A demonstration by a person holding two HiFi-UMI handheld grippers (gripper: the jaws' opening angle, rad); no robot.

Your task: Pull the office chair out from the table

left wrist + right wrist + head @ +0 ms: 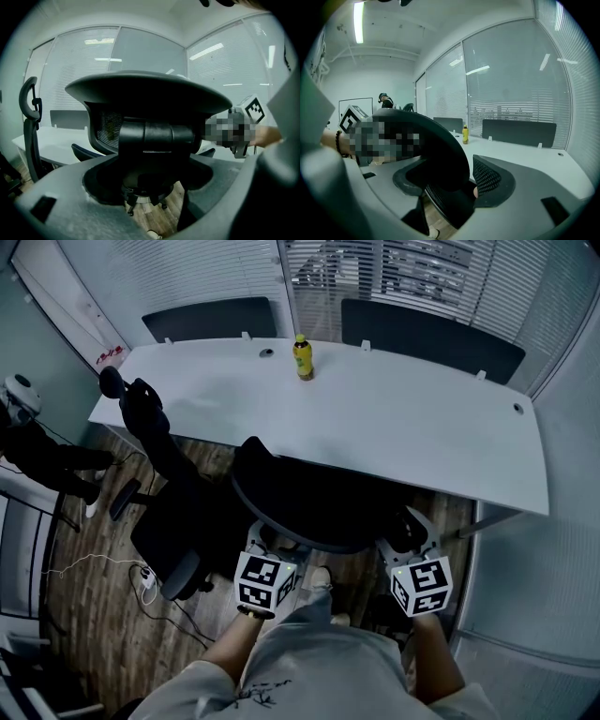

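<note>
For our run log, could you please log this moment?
office chair at table | left gripper open | right gripper open, backrest between jaws

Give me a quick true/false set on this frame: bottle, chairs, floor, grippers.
1. A yellow bottle stands upright on the white table. True.
2. The right gripper has the bottle between its jaws. False: the edge of the office chair back is between them, and the bottle stands far off on the table.
3. A second office chair stands left of that one. True.
4. The floor is carpeted. False: wood planks.
5. Both grippers are at the same side of the chair's back. False: the left gripper is at its left side, the right at its right.
</note>
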